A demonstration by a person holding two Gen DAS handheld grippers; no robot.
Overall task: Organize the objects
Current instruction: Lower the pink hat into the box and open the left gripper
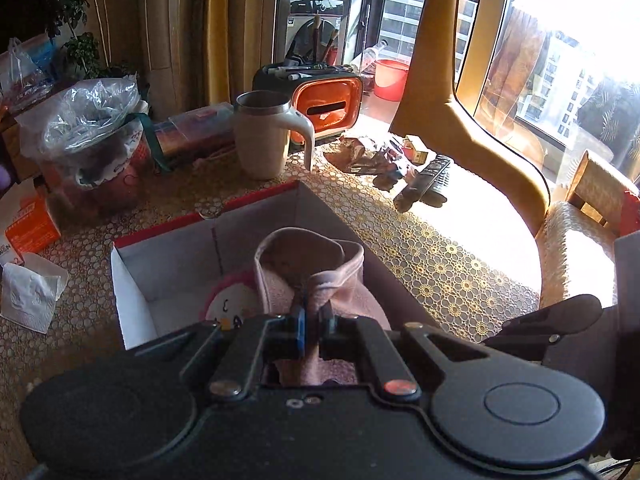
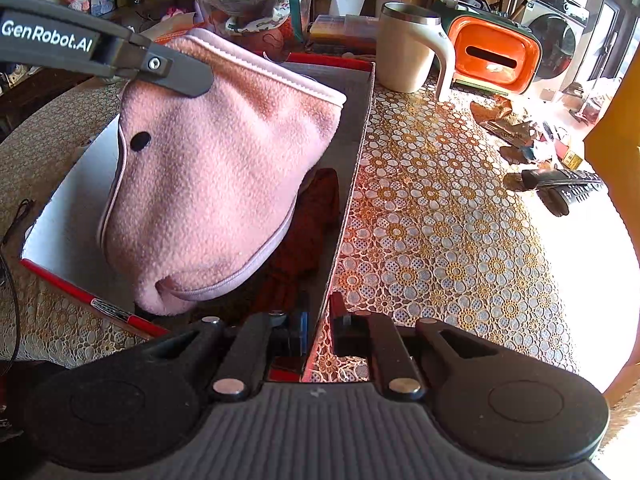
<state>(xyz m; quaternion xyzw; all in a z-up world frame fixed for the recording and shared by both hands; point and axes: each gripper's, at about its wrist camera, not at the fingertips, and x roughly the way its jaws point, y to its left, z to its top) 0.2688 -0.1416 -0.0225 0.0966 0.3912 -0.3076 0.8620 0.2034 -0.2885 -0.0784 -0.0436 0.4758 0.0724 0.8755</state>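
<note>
The left gripper points steeply down over the box, its jaws pinched tight on the hem of a pink fleece hat, which hangs soft and nubbly into the box above a dark red knit. The right gripper tilts down at the box's near corner, jaws narrow, clamped on the thin cardboard wall. The box is white inside, red-edged, on a lace tablecloth. A beige steel-rimmed mug stands just beyond.
</note>
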